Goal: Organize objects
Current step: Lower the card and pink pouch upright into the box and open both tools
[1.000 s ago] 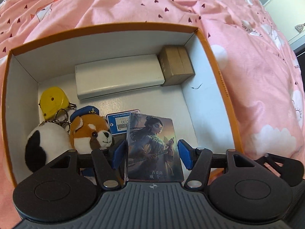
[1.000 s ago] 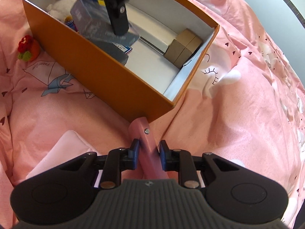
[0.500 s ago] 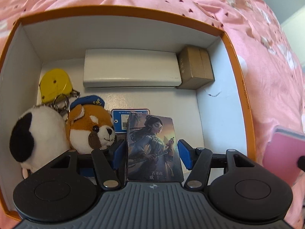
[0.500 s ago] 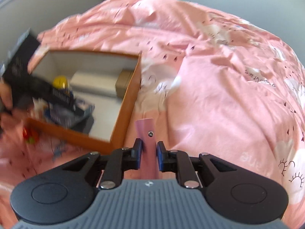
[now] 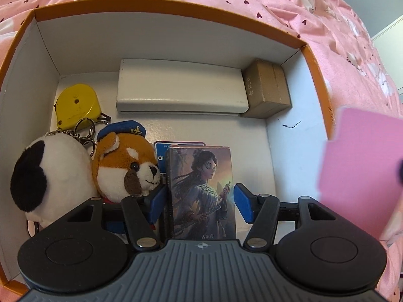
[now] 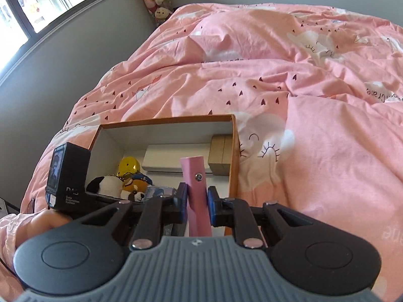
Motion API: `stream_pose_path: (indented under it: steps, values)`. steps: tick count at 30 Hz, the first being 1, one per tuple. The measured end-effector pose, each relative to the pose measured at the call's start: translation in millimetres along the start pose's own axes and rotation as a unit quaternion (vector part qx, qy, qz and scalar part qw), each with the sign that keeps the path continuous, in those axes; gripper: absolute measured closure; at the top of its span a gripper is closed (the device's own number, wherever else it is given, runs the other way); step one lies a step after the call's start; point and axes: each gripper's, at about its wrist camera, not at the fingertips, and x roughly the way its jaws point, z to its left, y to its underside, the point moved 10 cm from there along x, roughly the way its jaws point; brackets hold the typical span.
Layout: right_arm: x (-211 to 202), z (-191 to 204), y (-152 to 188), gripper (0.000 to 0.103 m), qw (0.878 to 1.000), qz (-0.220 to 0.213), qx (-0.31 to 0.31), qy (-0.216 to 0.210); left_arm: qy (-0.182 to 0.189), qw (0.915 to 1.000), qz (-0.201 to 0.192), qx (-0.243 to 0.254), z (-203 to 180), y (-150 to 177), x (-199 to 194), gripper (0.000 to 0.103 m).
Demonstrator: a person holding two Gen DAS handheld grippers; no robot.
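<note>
My left gripper (image 5: pixel 199 201) hangs over the near part of the orange box (image 5: pixel 161 2), shut on an upright card box (image 5: pixel 201 191) printed with a painted woman. One blue pad presses on each of its sides. My right gripper (image 6: pixel 197 196) is shut on a flat pink case (image 6: pixel 196 191) with a metal snap, seen edge-on and held up in the air. It sits just this side of the orange box (image 6: pixel 166 120), near its right wall. In the left wrist view the pink case (image 5: pixel 362 171) shows as a blurred panel outside that wall.
Inside the box lie a long white case (image 5: pixel 181 85), a brown carton (image 5: pixel 269 85), a yellow tape measure (image 5: pixel 75 105), a panda plush (image 5: pixel 50 176), a red panda plush (image 5: pixel 126 168) and a blue card (image 5: pixel 161 151). Rumpled pink bedding (image 6: pixel 314 125) surrounds it. A hand (image 6: pixel 42 224) carries the left gripper.
My right gripper has risen off the bedding with the pink case and rolled, coming up beside the box's right wall. My left gripper sank slightly into the box, still on the card box.
</note>
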Motion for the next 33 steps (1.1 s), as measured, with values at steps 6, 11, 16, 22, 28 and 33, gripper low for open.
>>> stream_pose_path:
  steps: [6,11,16,22,28,33]
  values:
    - [49.5,0.4,7.0,0.086,0.998,0.052,0.024,0.019,0.016,0.9991,-0.011,0.038,-2.9,-6.7,-15.5,0.048]
    - [84.6,4.3,19.6,0.086,0.994,0.1,0.031,0.038,0.022,0.9989,-0.006,0.042,1.1,-6.5,-15.2,0.057]
    - [105.1,7.5,28.1,0.086,0.988,0.144,0.028,0.043,0.027,0.9988,-0.009,0.041,6.0,-6.0,-15.1,0.057]
    - [115.5,15.2,22.9,0.086,0.982,0.183,0.005,0.035,0.033,0.9984,-0.009,0.045,6.5,-7.8,-14.3,0.057]
    - [134.4,4.4,21.9,0.084,0.969,0.207,-0.077,0.111,0.036,0.9981,-0.015,0.047,7.3,-10.4,-14.8,0.059]
    - [136.8,2.3,23.7,0.082,0.963,0.209,-0.102,0.136,0.038,0.9981,-0.012,0.047,8.1,-10.1,-13.3,0.06]
